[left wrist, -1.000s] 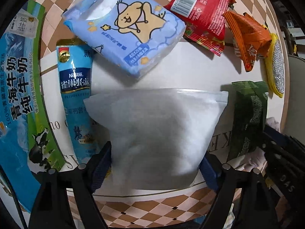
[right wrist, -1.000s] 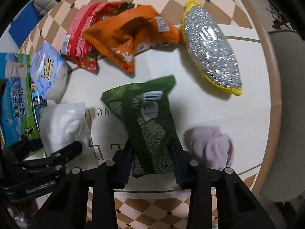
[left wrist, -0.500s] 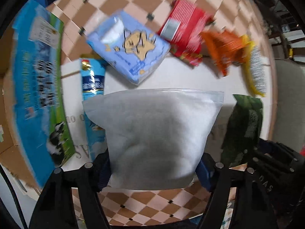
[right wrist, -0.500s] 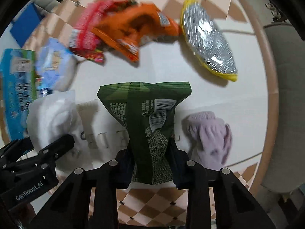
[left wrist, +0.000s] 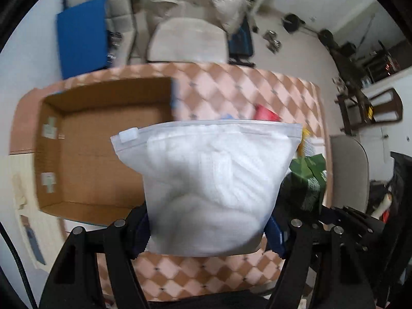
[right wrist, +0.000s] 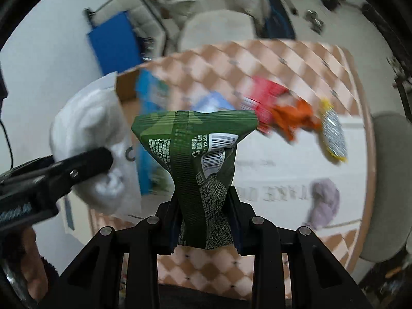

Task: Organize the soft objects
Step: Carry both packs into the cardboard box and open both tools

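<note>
My left gripper (left wrist: 208, 234) is shut on a clear zip bag of white soft stuff (left wrist: 213, 180), held high above the table. That bag (right wrist: 90, 141) also shows at the left of the right wrist view. My right gripper (right wrist: 206, 221) is shut on a green snack packet (right wrist: 198, 154), lifted off the table too; the packet (left wrist: 309, 177) peeks out at the right of the left wrist view. An open cardboard box (left wrist: 97, 144) with nothing showing inside lies on the table, left of the white bag.
On the checkered table (right wrist: 296, 59) lie a red packet (right wrist: 265, 95), an orange packet (right wrist: 293, 118), a yellow-rimmed silver pouch (right wrist: 332, 134), a lilac cloth (right wrist: 324, 200) and a blue pack (right wrist: 213, 103). Chairs (left wrist: 188, 38) stand around the table.
Both grippers have risen well above the table, carrying the white bag and the green packet. The views have tilted up, so the open box, chairs and room now show.
</note>
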